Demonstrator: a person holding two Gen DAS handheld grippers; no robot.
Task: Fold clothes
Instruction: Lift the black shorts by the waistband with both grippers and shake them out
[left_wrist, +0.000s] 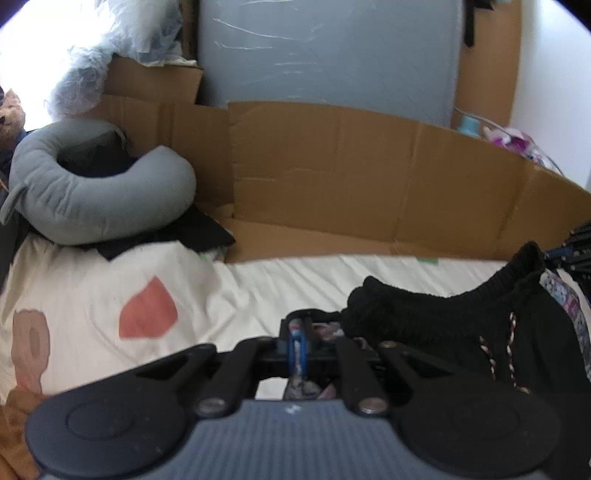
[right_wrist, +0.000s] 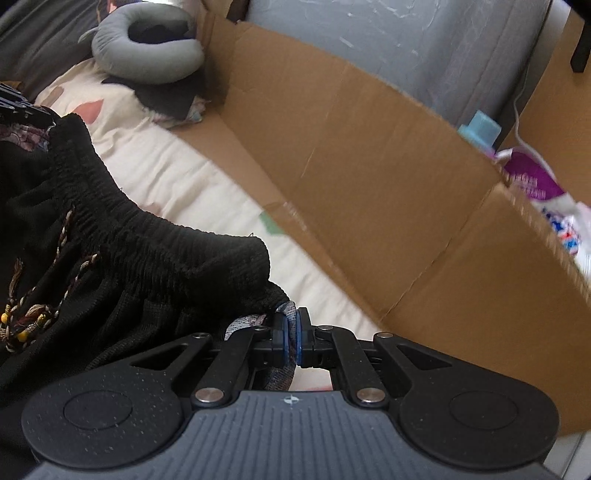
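Note:
A black garment with a ribbed elastic waistband and a braided drawstring hangs stretched above the cream bed sheet. My left gripper is shut on one end of the waistband, with patterned lining showing between the blue pads. In the right wrist view the same garment runs off to the left, its drawstring dangling. My right gripper is shut on the other waistband end, pinching its patterned edge. Each gripper shows at the far edge of the other's view.
A grey neck pillow lies on dark cloth at the bed's far left corner. A flattened cardboard wall runs along the far side of the bed. Behind it stand a blue bottle and a purple bag.

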